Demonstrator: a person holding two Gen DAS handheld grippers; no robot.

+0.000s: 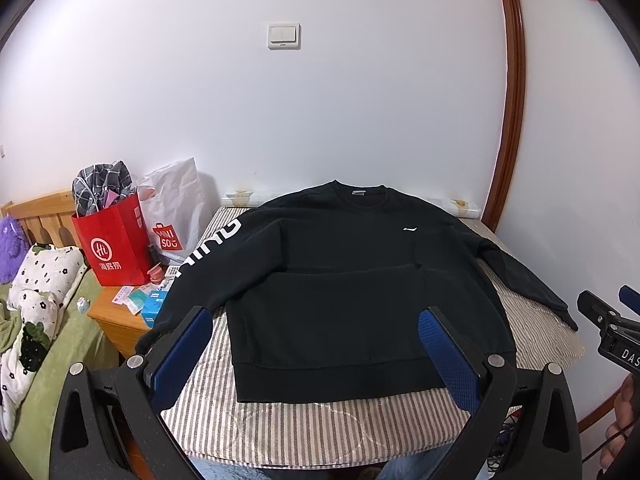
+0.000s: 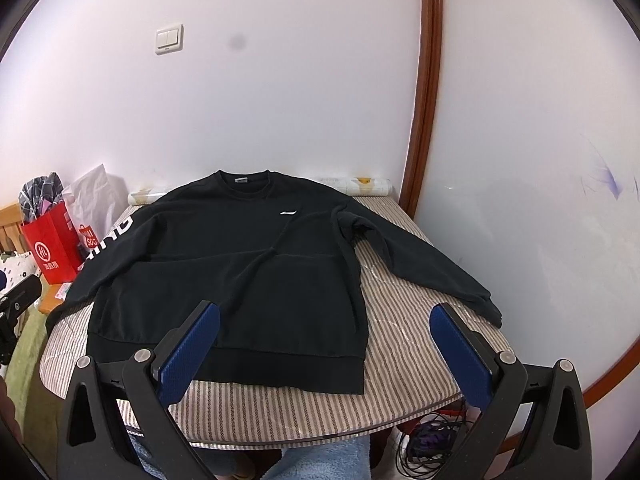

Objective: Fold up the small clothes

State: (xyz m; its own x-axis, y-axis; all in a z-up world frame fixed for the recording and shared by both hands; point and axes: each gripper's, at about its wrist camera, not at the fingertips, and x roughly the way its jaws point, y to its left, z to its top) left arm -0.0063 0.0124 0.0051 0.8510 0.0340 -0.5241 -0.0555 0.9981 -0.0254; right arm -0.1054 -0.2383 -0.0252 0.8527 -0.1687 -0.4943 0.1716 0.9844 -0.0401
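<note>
The black sweatshirt (image 1: 340, 280) lies flat, front up, across the striped worktop (image 2: 400, 360), hem at its near edge. It looks thick, soft and floppy; the sleeve cuffs suit gripping. Both grippers (image 1: 316, 356) (image 2: 328, 356) hover with jaws apart, empty.

Brightness: both views evenly bright, soft indoor light, white wall (image 1: 320, 120) slightly washed out.
Shadows: faint, soft shadow beside the white bag (image 1: 176, 208) on the wall; dim under the counter (image 2: 280, 408).
Dark detail: black sweatshirt (image 1: 344, 280) loses fold detail in its darkest parts.
Distortion: strong fisheye; the wooden frame (image 2: 428, 100) bows, black vignette fills the corners.
Blemish: a grey smudge (image 2: 237, 42) in the right wrist view.
Focus: centre sharp, near fingers (image 2: 192, 356) a bit soft.
</note>
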